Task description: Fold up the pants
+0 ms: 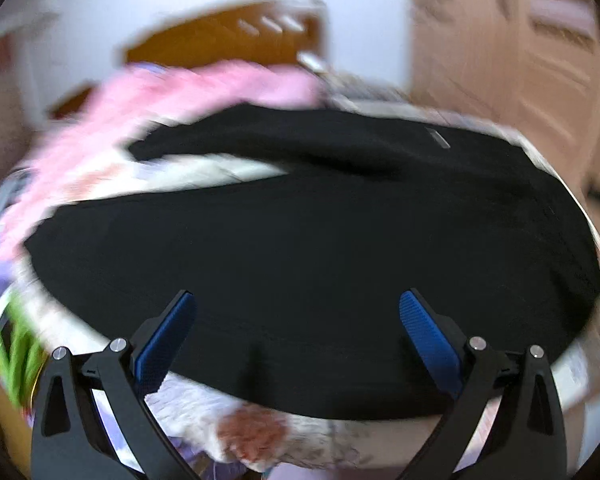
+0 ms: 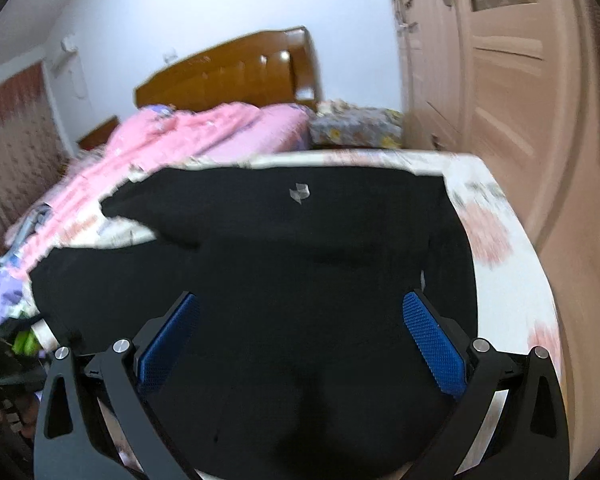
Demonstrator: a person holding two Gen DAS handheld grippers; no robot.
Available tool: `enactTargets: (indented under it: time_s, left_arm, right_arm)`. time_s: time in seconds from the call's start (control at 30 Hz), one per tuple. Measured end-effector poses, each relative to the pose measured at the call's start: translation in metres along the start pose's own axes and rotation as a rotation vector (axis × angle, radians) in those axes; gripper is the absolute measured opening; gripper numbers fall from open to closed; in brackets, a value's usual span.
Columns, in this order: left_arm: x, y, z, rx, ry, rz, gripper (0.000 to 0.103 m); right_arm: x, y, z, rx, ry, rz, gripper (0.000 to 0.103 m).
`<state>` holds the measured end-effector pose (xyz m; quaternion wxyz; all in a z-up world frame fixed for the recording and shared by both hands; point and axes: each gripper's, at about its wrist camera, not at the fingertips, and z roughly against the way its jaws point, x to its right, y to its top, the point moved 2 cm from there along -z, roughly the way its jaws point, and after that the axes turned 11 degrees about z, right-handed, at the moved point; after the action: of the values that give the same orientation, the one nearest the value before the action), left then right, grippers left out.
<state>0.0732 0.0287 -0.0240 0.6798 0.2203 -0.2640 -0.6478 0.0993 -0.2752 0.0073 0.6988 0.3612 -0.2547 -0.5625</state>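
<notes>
Left wrist view is smeared by motion blur, so edges of the bedding and the far wall run together and fine detail is lost. Black pants (image 1: 320, 248) lie spread on the bed (image 1: 228, 420), whose floral sheet shows only as a pale rim around the dark cloth; their near edge is partly covered by the tongs' arms, and folds in the fabric are hard to read because the black swallows the shading. A small grey tag (image 1: 439, 138) sits near the pants' far right part. The left tongs (image 1: 298, 304) hover over the near part of the pants with their blue pads (image 1: 168, 344) spread wide apart and nothing between them.

From the right wrist view the picture is sharper. The pants (image 2: 300, 264) cover most of the bed's (image 2: 508, 280) near end, one leg reaching out to the left; the bottom of the garment is cut off by the frame. The right tongs (image 2: 300, 308) also stand wide apart above the cloth, clasping nothing.

Beyond the pants a pink blanket (image 2: 188, 136) is heaped along the left, with a flowered pillow (image 2: 356, 124) beside it against the wooden headboard (image 2: 236, 72). A pale wardrobe (image 2: 500, 80) stands close on the right. Small items at the lower left are too blurred to name.
</notes>
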Motion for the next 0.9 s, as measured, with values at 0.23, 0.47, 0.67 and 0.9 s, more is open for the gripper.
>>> enactTargets:
  time_s: [0.23,0.47,0.67,0.9]
  left_arm:
    - [0.000,0.099,-0.045,-0.074,-0.101,-0.040,0.101]
    - [-0.005,0.214,-0.135,-0.130,-0.179,0.006,0.101]
    - [-0.007,0.260,-0.205,-0.235,-0.291,0.130,0.101]
    - [0.004,0.284,-0.245,-0.291,-0.393,0.253,0.092]
  right_arm:
    - [0.071,0.075,-0.108,-0.139,0.050,0.058,0.099]
    - [0.127,0.118,-0.234,-0.299,0.150,0.106,0.092]
    - [0.137,0.126,-0.277,-0.383,0.234,0.207,0.085]
    - [0.124,0.117,-0.257,-0.357,0.255,0.368,0.014]
